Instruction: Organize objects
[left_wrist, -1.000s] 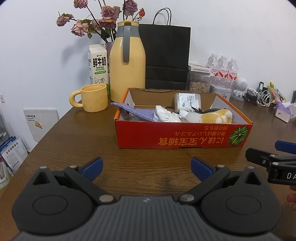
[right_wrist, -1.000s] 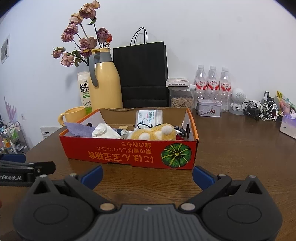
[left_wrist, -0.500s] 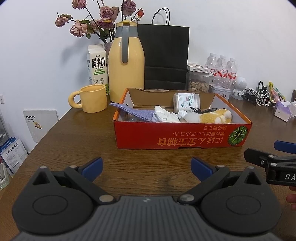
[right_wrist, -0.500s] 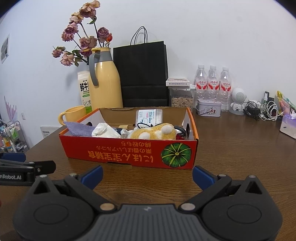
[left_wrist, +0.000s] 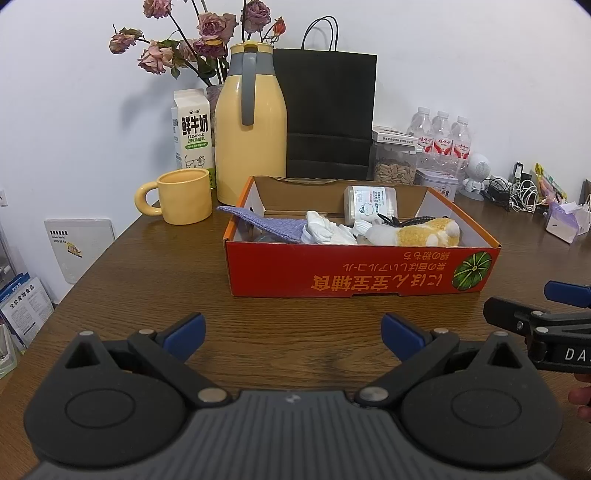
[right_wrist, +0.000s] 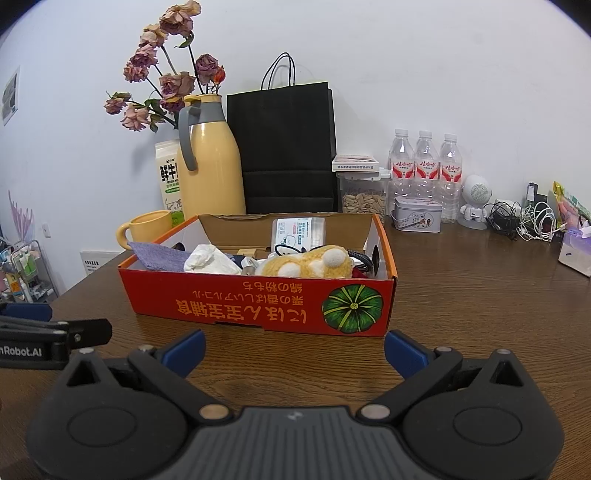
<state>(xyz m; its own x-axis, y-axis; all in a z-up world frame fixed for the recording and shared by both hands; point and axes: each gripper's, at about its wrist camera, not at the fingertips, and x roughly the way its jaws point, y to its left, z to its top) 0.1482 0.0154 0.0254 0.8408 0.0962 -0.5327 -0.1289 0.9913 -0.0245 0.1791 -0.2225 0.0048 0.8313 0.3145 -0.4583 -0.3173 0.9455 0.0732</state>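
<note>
almost nothing has moved since the earlier frames; we note only a slight drift of both views, with every item in its place.

we hold the left gripper (left_wrist: 291, 326) low over the wooden table (left_wrist: 155, 280), blue-tipped fingers spread wide and empty. the right gripper (right_wrist: 293, 343) is likewise released, grasping nothing, beside the left and short of the box.

item: red cardboard box (left_wrist: 354, 275), open-topped, resting on the table ahead of both grippers, pumpkin print on its front wall.
contents: purple cloth (left_wrist: 266, 223) hanging over the left rim; white crumpled cloth (left_wrist: 325, 230) beside it; yellow-and-white plush toy (left_wrist: 421, 232) toward the right; white packet (left_wrist: 369, 199) upright against the back wall; dark cable (right_wrist: 360, 256) next to the plush.

behind the box: yellow mug (left_wrist: 181, 201), milk carton (left_wrist: 192, 133), yellow thermos jug (left_wrist: 251, 122), dried roses (left_wrist: 195, 37), black paper bag (left_wrist: 328, 114), three water bottles (right_wrist: 424, 166).
</note>
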